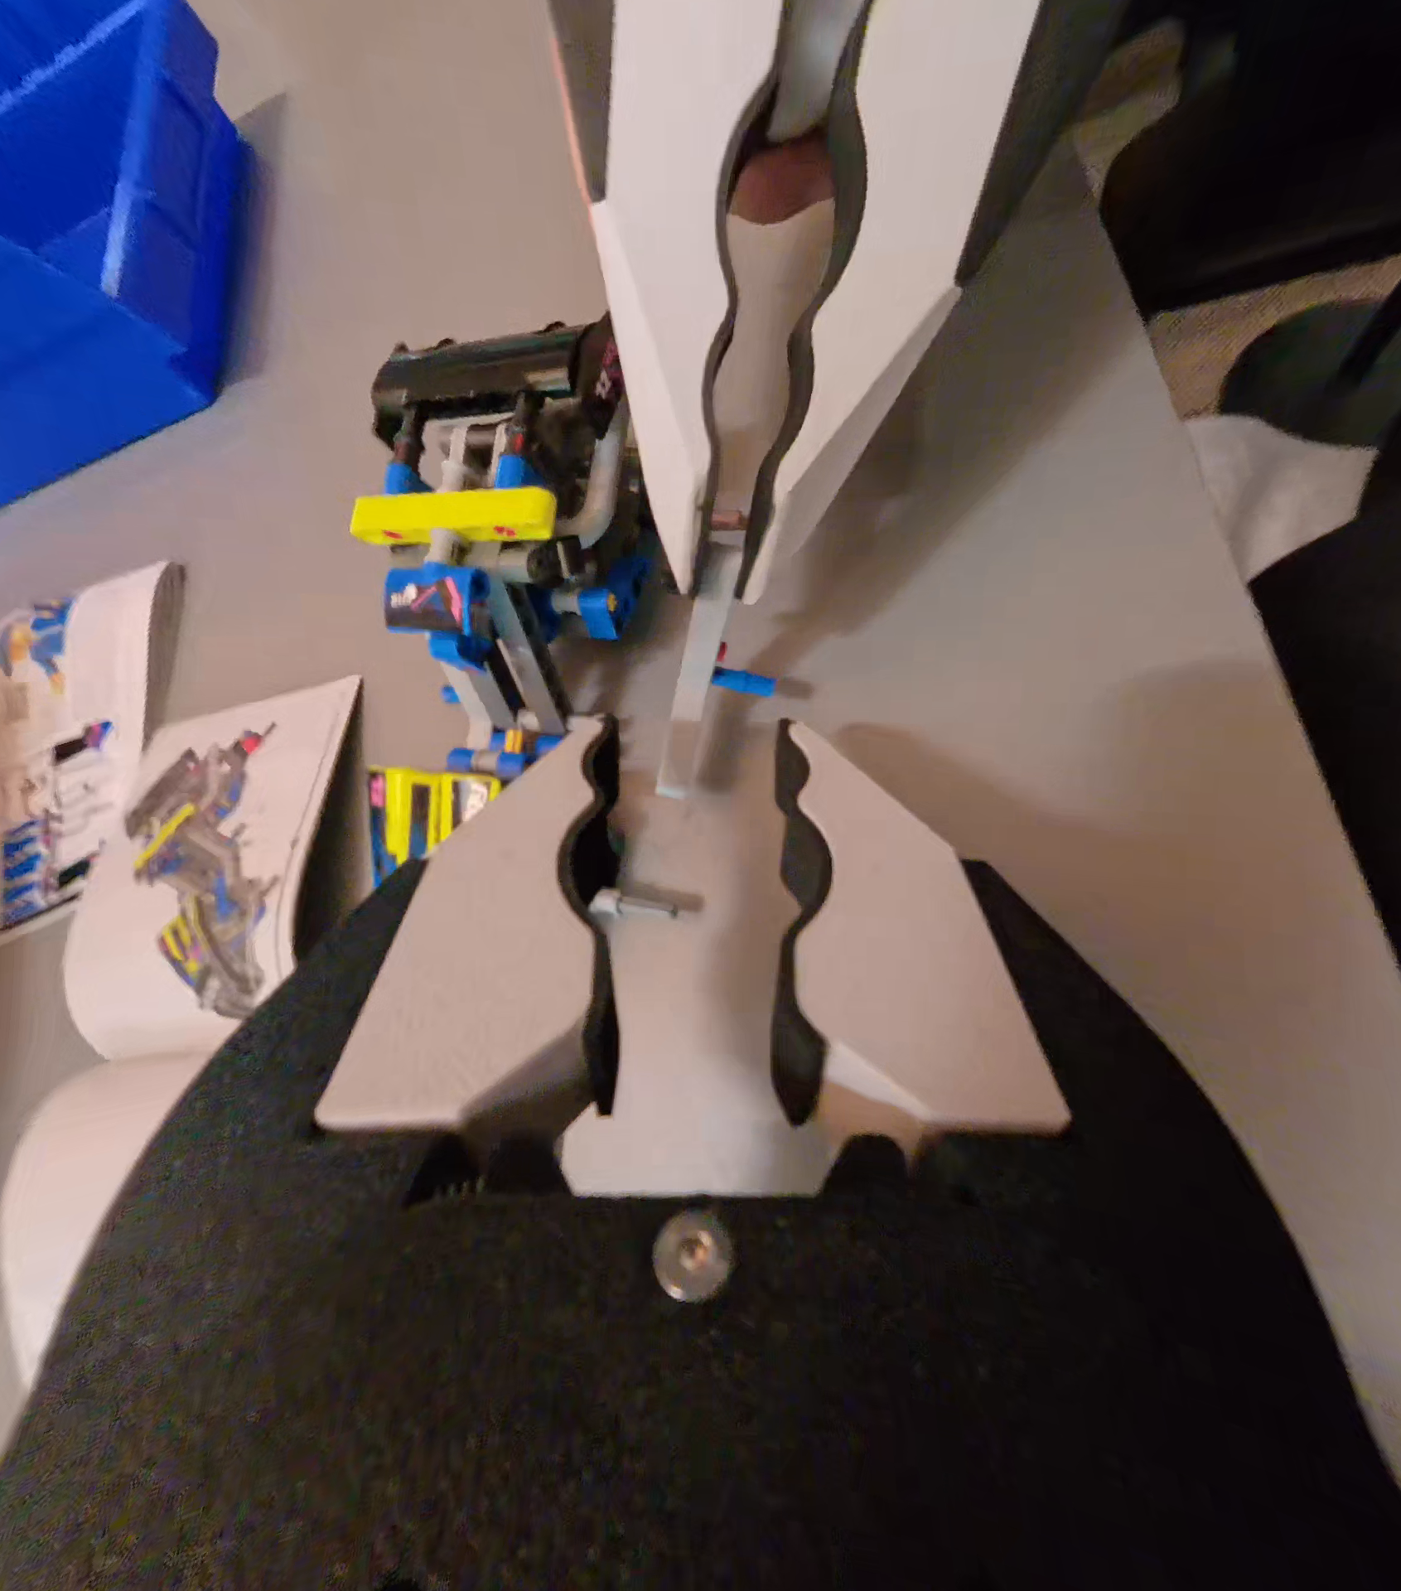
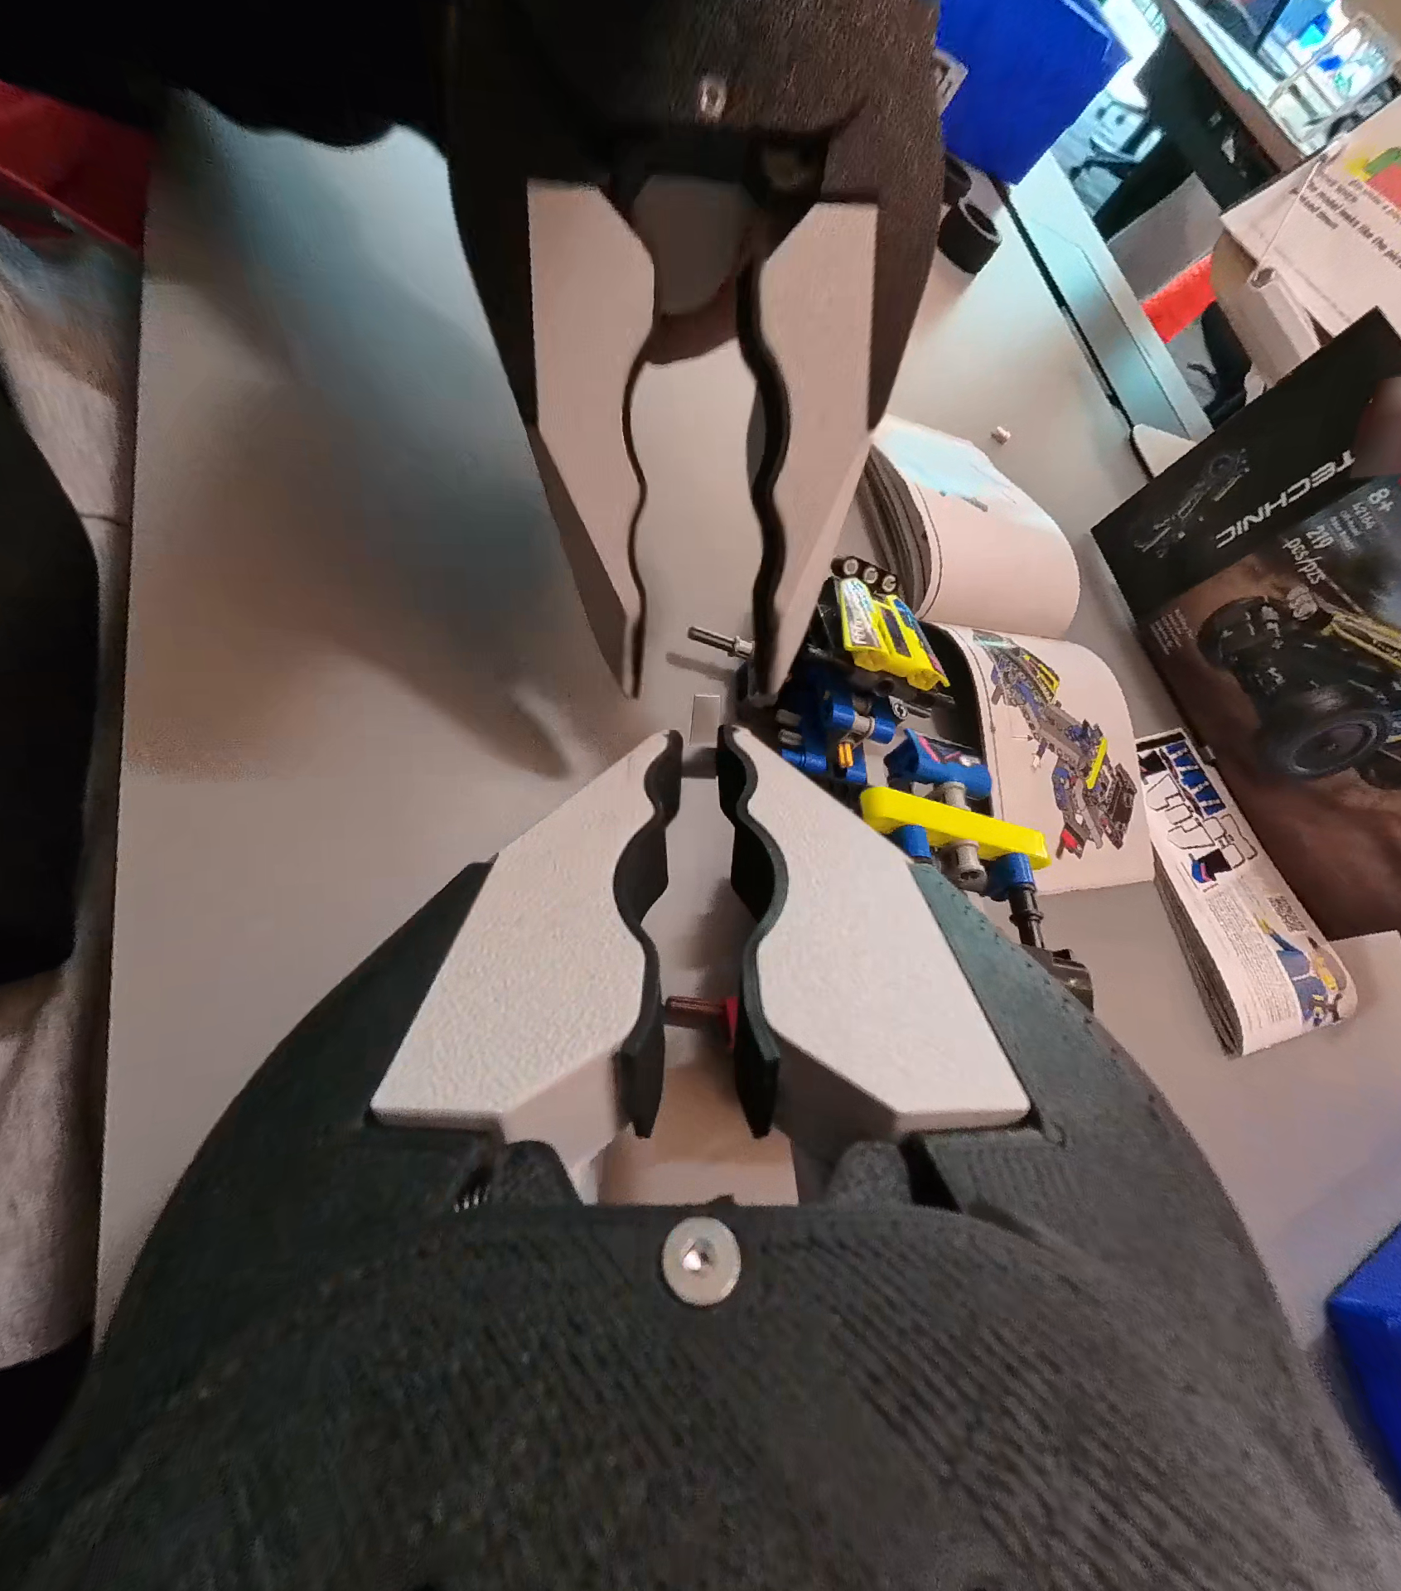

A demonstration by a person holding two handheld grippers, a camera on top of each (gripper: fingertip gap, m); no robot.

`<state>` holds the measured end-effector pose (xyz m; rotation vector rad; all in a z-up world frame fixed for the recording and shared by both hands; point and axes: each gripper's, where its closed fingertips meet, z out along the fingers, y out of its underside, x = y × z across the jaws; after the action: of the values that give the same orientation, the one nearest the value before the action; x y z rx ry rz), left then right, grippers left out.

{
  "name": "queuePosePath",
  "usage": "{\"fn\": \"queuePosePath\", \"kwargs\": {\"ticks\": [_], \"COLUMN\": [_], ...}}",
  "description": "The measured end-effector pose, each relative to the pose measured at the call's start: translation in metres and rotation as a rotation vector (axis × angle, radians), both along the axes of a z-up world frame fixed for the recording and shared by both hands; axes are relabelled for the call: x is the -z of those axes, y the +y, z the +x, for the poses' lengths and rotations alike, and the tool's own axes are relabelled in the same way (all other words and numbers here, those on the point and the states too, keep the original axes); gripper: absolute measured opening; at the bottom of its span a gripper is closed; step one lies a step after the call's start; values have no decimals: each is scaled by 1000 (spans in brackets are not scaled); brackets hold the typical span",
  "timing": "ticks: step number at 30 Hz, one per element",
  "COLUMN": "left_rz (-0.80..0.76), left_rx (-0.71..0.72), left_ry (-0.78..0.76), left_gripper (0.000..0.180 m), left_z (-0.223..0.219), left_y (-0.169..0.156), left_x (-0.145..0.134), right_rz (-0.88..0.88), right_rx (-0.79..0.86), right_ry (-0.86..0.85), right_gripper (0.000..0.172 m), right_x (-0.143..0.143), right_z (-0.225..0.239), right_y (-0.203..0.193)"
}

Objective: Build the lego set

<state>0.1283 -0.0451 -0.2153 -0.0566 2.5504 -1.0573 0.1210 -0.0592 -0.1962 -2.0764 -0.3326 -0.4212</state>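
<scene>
The right gripper is clamping one end of a long grey beam, its long axis pointing toward the open, empty left gripper facing it above the counter.

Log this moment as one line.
left gripper: open | right gripper: shut on grey beam | brick model: beside

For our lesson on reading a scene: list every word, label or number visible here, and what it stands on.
I do not copy writing out; these bear it:
Toy set box: brand print and numbers, legible.
White sheet: printed lines, partly legible.
Folded leaflet: print too small.
Stickers on yellow panels: too blurred.
Open instruction booklet: drawings, no readable text.
</scene>
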Motion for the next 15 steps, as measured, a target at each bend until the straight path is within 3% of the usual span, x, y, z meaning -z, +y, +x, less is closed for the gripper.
{"fn": "queuePosePath", "kwargs": {"ticks": [1, 10, 15], "left_rz": [27, 107, 134], "left_rx": [17, 32, 43], "left_ry": [-28, -270, -237], "left_gripper": [25, 9, 5], "left_z": [1, 10, 5], "left_y": [-2, -8, -7], "left_x": [3, 7, 15], "right_rz": [20, 93, 90], "right_rx": [0, 31, 14], "right_ry": [9, 105, 124], "right_gripper": [6, 6, 6], "right_x": [-3, -6, 0], "right_z": [0, 2, 1], "right_y": [0, -2, 0]}}
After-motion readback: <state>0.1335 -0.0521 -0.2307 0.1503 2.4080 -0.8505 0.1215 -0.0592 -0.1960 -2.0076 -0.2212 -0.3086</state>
